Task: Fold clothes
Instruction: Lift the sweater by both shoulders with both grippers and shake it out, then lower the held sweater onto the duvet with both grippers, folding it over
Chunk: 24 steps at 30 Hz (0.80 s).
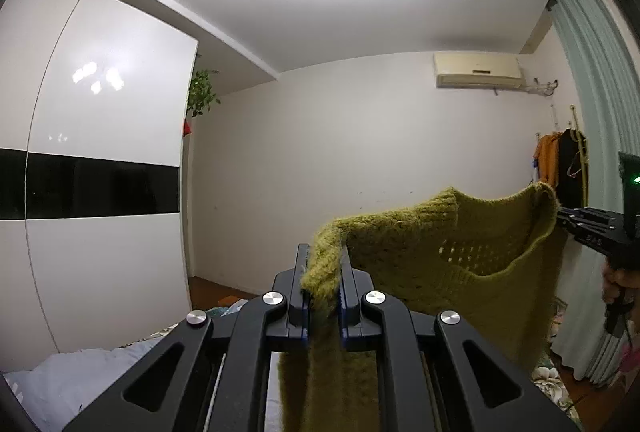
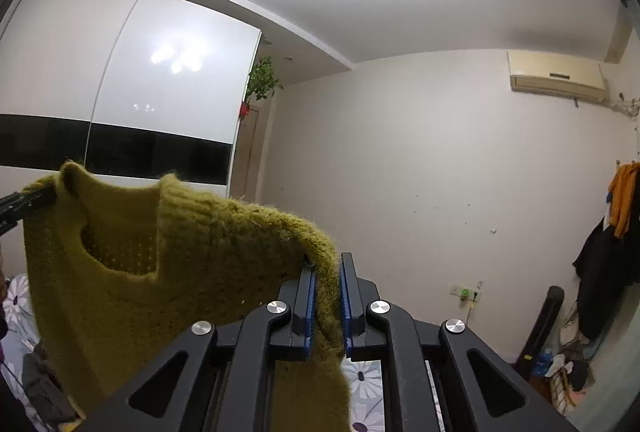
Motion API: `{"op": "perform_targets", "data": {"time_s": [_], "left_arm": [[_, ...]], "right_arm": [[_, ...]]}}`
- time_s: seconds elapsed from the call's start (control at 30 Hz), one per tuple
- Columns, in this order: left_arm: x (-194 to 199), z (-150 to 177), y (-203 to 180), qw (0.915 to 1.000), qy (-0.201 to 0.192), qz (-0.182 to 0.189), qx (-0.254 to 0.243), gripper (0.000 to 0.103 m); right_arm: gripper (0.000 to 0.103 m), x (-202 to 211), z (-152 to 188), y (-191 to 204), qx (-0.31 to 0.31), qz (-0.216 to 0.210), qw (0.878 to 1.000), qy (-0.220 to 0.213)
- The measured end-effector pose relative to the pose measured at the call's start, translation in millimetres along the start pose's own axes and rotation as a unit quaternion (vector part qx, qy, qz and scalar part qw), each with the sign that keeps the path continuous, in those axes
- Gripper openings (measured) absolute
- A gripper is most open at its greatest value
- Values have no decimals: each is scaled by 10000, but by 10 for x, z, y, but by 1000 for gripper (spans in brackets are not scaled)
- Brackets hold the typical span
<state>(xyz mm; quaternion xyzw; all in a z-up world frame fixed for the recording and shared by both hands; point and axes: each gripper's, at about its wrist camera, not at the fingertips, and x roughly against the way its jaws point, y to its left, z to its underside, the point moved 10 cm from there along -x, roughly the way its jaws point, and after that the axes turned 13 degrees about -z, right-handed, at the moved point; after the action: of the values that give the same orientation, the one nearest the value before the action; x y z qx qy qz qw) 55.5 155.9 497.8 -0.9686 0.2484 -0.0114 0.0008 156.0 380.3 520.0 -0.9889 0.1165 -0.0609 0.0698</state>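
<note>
The olive-green knitted sweater hangs in the air, stretched by its shoulders between the two grippers, well above the bed whose pale cover shows low in the left wrist view. The left gripper has its fingers closed down on a thick fold of the knit at one shoulder, and the cloth bulges over the fingertips and trails down between them. The right gripper pinches the opposite shoulder in the same way, its blue pads pressed into the wool. The relation that matters is the line from one pinch to the other: the sweater's shoulder line runs roughly level between the grippers, neckline sagging in the middle, while the body drops below both cameras and out of sight. So the garment's long axis hangs straight down, and each gripper is equally near its own corner. I judge that the next move calls for both to lower together, keeping that line taut, so the body lands flat on the bed rather than bunching.
</note>
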Motion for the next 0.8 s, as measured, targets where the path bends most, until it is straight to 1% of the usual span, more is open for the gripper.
{"op": "perform_targets", "data": {"time_s": [0.07,0.1,0.13,0.2,0.27,0.33,0.4,0.43,0.53,0.57,0.63,0.7,0.73,0.8], "left_arm": [[-278,160,-18,9995,275,-132,-74,11],[-459,286,-26,9987,459,-205,-126,11],[-656,438,-33,9973,678,-254,-150,11],[-1075,801,-32,9927,1169,-283,-100,11],[-1508,1200,-31,9860,1641,-300,12,11],[-1953,1612,-28,9773,2084,-363,140,11],[-2367,1956,-32,9692,2408,-443,256,11],[-2588,2119,-24,9651,2553,-490,320,11],[-3105,2507,-2,9543,2871,-615,560,11],[-3233,2631,-5,9506,2974,-623,632,11],[-3321,2896,-61,9470,3111,-594,544,11],[-3381,3164,-123,9439,3229,-561,406,11],[-3330,3266,-143,9428,3269,-521,381,11],[-3133,3433,-171,9414,3327,-411,383,11]], "right_arm": [[11,-198,56,-16,-15,-35,9997,222],[11,-367,135,-20,-12,-46,9992,408],[11,-506,226,-35,-12,-54,9984,556],[11,-932,522,-121,-62,-77,9954,957],[11,-1355,852,-225,-197,-128,9906,1346],[11,-1803,1229,-316,-336,-156,9836,1763],[11,-2180,1558,-387,-442,-153,9776,2052],[11,-2398,1721,-433,-492,-119,9751,2159],[11,-2917,2043,-572,-663,38,9706,2314],[11,-3078,2148,-597,-709,76,9690,2367],[11,-3352,2402,-640,-785,135,9642,2530],[11,-3430,2694,-678,-779,123,9595,2706],[11,-3472,2895,-733,-769,112,9574,2781],[11,-3373,3215,-759,-812,55,9535,2901]]}}
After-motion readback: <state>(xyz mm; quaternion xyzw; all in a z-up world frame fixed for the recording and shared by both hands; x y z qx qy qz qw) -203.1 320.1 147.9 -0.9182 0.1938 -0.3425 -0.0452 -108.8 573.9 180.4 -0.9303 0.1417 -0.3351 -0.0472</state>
